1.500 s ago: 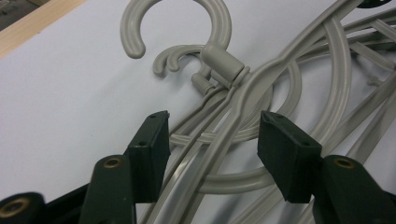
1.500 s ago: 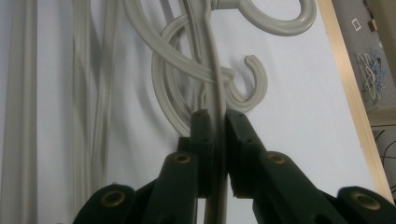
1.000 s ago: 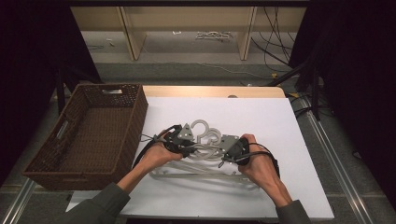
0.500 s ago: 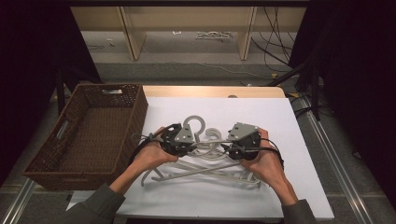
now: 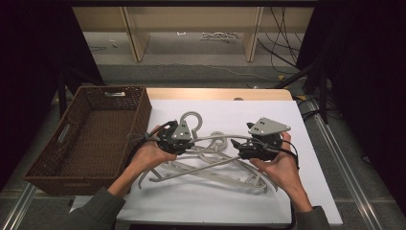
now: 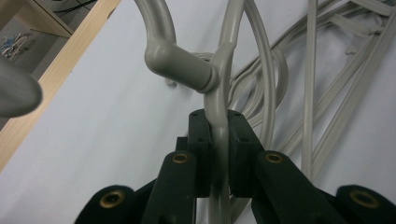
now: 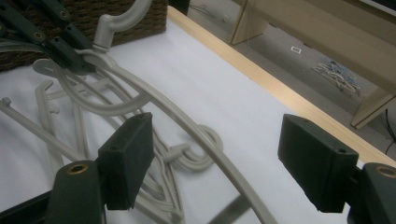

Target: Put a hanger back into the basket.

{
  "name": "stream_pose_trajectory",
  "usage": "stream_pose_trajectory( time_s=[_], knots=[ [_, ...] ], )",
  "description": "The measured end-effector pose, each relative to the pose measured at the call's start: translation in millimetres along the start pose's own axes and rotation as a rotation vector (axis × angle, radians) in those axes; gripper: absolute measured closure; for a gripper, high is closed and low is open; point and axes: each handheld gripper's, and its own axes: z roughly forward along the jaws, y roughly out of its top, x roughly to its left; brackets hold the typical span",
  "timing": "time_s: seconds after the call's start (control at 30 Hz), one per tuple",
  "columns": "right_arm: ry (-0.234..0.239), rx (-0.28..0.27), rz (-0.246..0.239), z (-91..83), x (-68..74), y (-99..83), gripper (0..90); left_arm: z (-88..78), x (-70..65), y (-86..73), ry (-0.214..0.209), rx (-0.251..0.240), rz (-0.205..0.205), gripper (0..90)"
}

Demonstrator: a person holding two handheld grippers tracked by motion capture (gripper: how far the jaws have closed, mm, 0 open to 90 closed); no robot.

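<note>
Several grey plastic hangers (image 5: 215,165) lie tangled on the white table sheet (image 5: 210,201). My left gripper (image 5: 189,140) is shut on one hanger's neck (image 6: 218,105) just below its hook (image 6: 161,53) and holds it lifted above the pile. That hanger's arm (image 7: 196,133) runs across to my right gripper (image 7: 217,128), whose jaws have just been opening. They now stand wide apart, with the arm passing between the pads (image 7: 128,154) untouched. From above, the right gripper (image 5: 237,146) sits at the pile's right side.
A brown wicker basket (image 5: 143,112) stands at the table's left, close to the left hand. The table's wooden far edge (image 5: 220,93) lies behind the pile. Shelving legs and cables sit on the floor beyond.
Both hands have risen and the held hanger has come up off the pile. The right gripper's jaws have opened off the hanger's arm and that hand has drifted right.
</note>
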Motion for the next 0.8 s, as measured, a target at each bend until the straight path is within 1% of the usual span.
stream_pose_trajectory(
  time_s=[0.03, 0.07, 0.1, 0.13, 0.2, 0.27, 0.3, 0.33, 0.37, 0.43, 0.5, 0.53, 0.6, 0.63, 0.7, 0.73, 0.8],
  knots=[
    [-0.006, -0.006, 0.013, -2.1, -0.9, -1.3, 27.3, -0.5, 1.0, -0.1, 0.000, 0.001, -0.006, 82.0],
    [-0.021, -0.025, 0.018, -3.4, -1.9, -3.4, 27.1, -1.2, 2.2, -0.1, 0.002, 0.002, -0.008, 82.0],
    [-0.019, -0.033, 0.027, -5.1, -2.9, -5.5, 27.0, -2.0, 3.3, -0.1, 0.003, 0.000, -0.009, 82.0],
    [-0.011, -0.024, 0.047, -7.2, -3.0, -7.7, 27.0, -3.2, 4.3, 0.4, 0.013, -0.001, -0.014, 82.0],
    [-0.025, -0.030, 0.057, -10.5, -3.5, -12.1, 26.6, -6.7, 7.3, 2.0, 0.028, -0.002, -0.020, 82.0],
    [-0.027, -0.039, 0.071, -13.5, -4.2, -16.5, 26.5, -10.4, 9.6, 4.3, 0.031, -0.009, -0.036, 82.0],
    [-0.029, -0.041, 0.084, -14.1, -3.9, -18.9, 26.5, -12.4, 11.0, 5.7, 0.033, -0.007, -0.040, 82.0],
    [-0.020, -0.030, 0.098, -15.3, -3.4, -21.1, 26.5, -14.3, 12.8, 7.4, 0.035, -0.003, -0.036, 81.9],
    [-0.024, -0.034, 0.104, -15.0, -3.1, -23.4, 26.5, -16.1, 14.2, 8.8, 0.030, -0.007, -0.042, 81.9],
    [-0.037, -0.035, 0.107, -15.3, -3.0, -28.0, 26.5, -20.7, 17.7, 11.8, 0.040, -0.007, -0.048, 81.9],
    [-0.029, -0.024, 0.122, -15.0, -0.9, -32.1, 26.5, -24.2, 21.4, 14.3, 0.038, -0.016, -0.057, 81.8],
    [-0.035, -0.034, 0.123, -14.4, 0.1, -33.7, 26.5, -26.1, 22.7, 15.8, 0.039, -0.019, -0.062, 81.9],
    [-0.037, -0.030, 0.126, -13.9, 1.4, -36.4, 26.5, -30.7, 26.6, 19.8, 0.046, -0.028, -0.060, 81.9],
    [-0.039, -0.015, 0.125, -13.6, 1.5, -37.8, 26.5, -32.9, 28.7, 22.2, 0.050, -0.035, -0.065, 81.8],
    [-0.055, -0.013, 0.123, -10.3, 1.5, -42.8, 26.5, -37.4, 33.5, 26.7, 0.040, -0.046, -0.071, 81.8],
    [-0.053, -0.004, 0.125, -9.5, 1.5, -44.3, 26.5, -40.0, 35.8, 28.8, 0.044, -0.040, -0.068, 81.8],
    [-0.051, 0.006, 0.127, -6.6, 2.1, -49.1, 26.2, -45.2, 39.6, 32.1, 0.041, -0.046, -0.077, 81.8]
  ],
)
